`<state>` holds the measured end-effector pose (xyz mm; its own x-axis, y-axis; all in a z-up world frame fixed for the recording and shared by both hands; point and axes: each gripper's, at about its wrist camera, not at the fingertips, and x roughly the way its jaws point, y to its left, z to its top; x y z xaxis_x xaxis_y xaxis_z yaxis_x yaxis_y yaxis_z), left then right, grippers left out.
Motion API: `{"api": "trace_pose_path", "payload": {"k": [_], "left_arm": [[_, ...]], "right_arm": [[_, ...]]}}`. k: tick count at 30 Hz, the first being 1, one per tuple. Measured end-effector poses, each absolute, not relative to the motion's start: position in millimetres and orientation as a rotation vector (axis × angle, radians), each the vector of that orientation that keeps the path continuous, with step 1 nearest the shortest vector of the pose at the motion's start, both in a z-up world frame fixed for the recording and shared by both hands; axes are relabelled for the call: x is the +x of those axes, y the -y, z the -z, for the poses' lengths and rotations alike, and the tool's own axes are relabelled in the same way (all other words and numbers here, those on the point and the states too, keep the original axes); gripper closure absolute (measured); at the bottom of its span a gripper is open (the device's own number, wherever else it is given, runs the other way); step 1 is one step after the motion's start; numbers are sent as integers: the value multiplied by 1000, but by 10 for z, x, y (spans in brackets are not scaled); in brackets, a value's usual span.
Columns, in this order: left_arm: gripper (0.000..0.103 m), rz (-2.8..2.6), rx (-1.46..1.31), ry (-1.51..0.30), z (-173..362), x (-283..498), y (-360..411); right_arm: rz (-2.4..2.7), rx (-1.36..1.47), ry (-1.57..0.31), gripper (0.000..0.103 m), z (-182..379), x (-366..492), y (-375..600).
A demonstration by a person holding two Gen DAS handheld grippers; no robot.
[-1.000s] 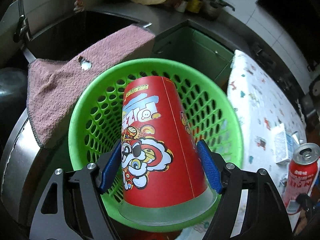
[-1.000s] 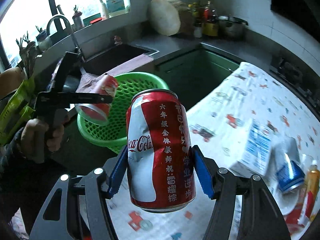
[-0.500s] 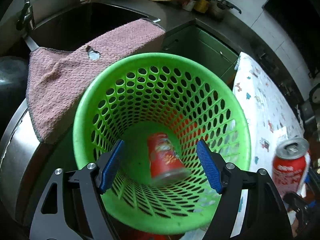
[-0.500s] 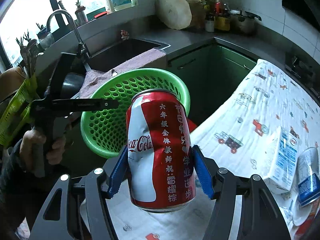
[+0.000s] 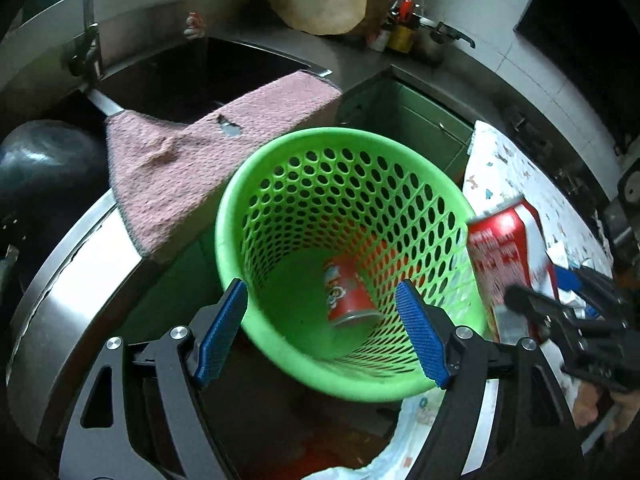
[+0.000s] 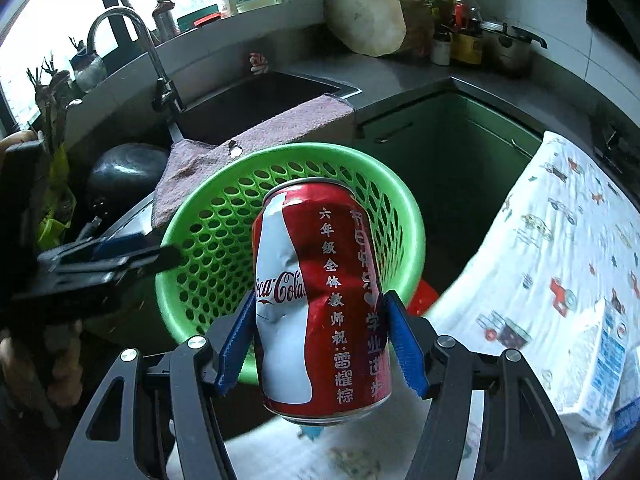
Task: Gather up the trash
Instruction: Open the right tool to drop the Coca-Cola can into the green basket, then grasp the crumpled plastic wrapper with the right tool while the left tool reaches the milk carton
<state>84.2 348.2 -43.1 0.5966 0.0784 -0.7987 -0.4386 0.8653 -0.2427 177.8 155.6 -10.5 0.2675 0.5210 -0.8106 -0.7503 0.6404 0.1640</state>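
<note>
The counter (image 6: 384, 76) runs grey along the tiled wall, with a dark sink (image 5: 188, 80) sunk into it and a curved tap (image 6: 120, 28) above. A patterned cloth (image 6: 560, 248) printed with little cars covers the surface on the right side. A pink towel (image 5: 192, 168) with a small hole hangs over the sink's front edge, just behind the green basket (image 5: 248, 200). The basket is a perforated plastic bin, tilted so its mouth faces the cameras.

A round wooden block (image 6: 364, 16) leans against the wall beside a cluster of bottles and a metal pot (image 6: 504, 48). A dark round object (image 6: 128, 172) sits left of the towel. A white and blue carton (image 6: 600, 360) lies on the cloth at the far right.

The red can (image 6: 320, 300), dented and printed with Coca-Cola script and Chinese characters, stands upright in front of the basket's rim, in the air above the cloth's edge. The right gripper (image 6: 322, 346) has its jaws pressed against the can's two sides. In the left wrist view the same can appears blurred just outside the basket's right wall.

The left gripper (image 5: 320, 334) hovers over the basket's near rim with its jaws spread wide and nothing between them.

A red paper cup (image 5: 348, 292) with a cartoon print lies on its side at the bottom of the basket.
</note>
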Motion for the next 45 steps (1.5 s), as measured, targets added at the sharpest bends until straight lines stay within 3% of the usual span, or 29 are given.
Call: {"api": "trace_pose_path", "payload": {"k": [10,12,17,33,45], "left_arm": [[27,-327,-471,-886,473,657,-3524],[27,-329,-474,-885,468,639,-3523],[27,-322,-466,-876,424,619,-3463],[25,-222,-405,-869,237,825,-2789],[19,-118,-341,-876,-54,1121,-2006]], "right_arm": [[-901,-269,-964,41,148,1776,-1836],[-908,-268,-953,35,104,1746,-1823],[-908,-253,-920,34,-60,1651,-1634],[-709,-255,-861,21,-327,1431,-4],[-555,-209,-929,18,-43,1674,980]]}}
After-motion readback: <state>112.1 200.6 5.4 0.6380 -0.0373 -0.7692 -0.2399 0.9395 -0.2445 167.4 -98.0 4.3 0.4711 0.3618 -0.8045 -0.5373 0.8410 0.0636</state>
